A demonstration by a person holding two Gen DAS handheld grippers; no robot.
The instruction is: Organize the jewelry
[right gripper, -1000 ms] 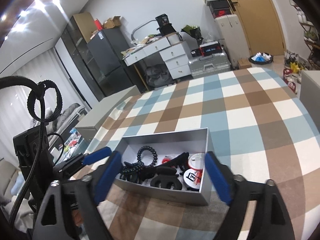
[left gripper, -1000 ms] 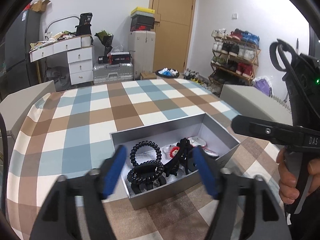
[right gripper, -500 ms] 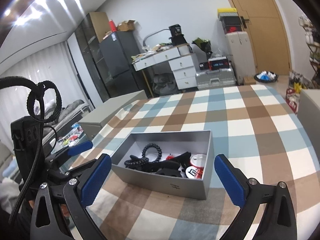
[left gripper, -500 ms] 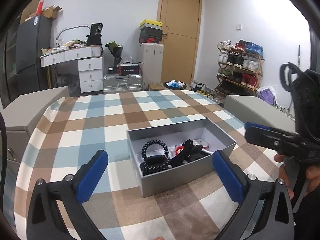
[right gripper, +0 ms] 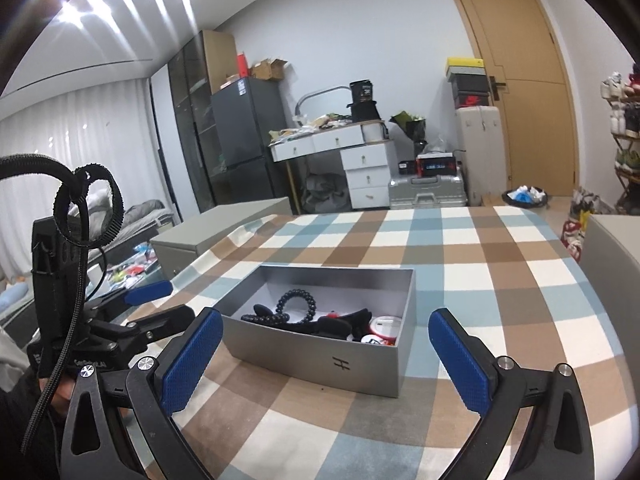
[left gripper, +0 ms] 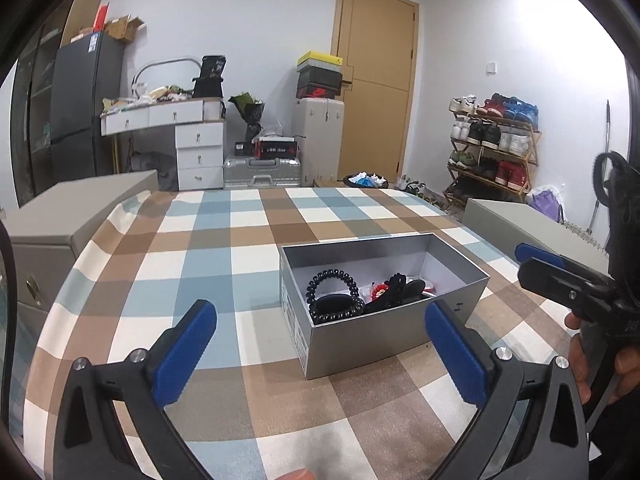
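A grey open box stands on the checked tablecloth; it also shows in the right wrist view. Inside lie black spiral hair ties, black hair clips, a red-and-white piece and a round white badge. My left gripper is open and empty, held back from the box's near left side. My right gripper is open and empty, in front of the box's near wall. Each gripper shows in the other's view.
The checked tablecloth covers the table. Grey cabinets stand at the table's left and right. A desk with drawers, suitcases, a shoe rack and a door are beyond.
Both grippers have drawn back from over the box and opened wide. The box and its contents lie as before.
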